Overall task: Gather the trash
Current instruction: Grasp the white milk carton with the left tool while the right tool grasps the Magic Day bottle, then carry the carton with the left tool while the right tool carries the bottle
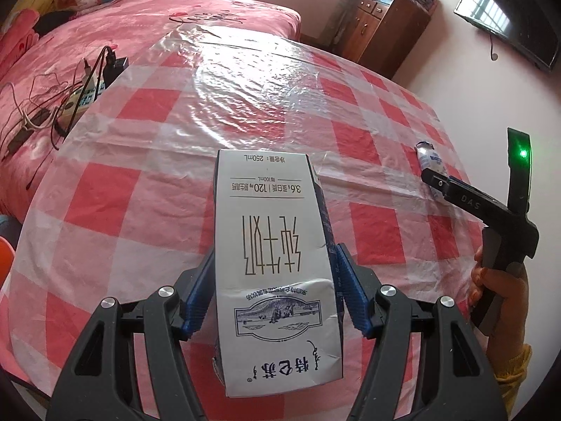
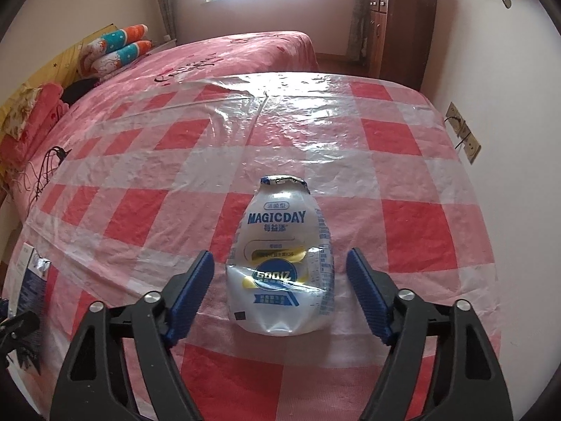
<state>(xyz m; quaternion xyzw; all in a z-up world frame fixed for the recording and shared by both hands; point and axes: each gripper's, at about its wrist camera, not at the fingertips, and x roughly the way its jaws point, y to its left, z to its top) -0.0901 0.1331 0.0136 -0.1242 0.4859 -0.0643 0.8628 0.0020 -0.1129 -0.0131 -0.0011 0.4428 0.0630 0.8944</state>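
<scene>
A white milk carton [image 1: 270,210] with dark print is tilted up off the checked table [image 1: 140,193], and my left gripper [image 1: 275,252] is shut on its sides. The same carton [image 2: 31,273] shows at the left edge of the right wrist view. A crushed white MAGICDAY plastic bottle [image 2: 280,231] lies on the table [image 2: 420,228], neck pointing away. My right gripper [image 2: 280,258] straddles it with a gap on each side, its blue pads [image 2: 196,280] not touching. From the left wrist view the bottle [image 1: 429,156] lies far right under that gripper [image 1: 434,180], held by a hand [image 1: 498,291].
Clear crinkled plastic covers the red-and-white cloth. A pink bed [image 1: 175,17] stands behind the table, with a power strip and tangled cables [image 1: 80,94] on it near the table's left edge. A wooden cabinet [image 1: 382,31] and a wall socket [image 2: 463,133] are at right.
</scene>
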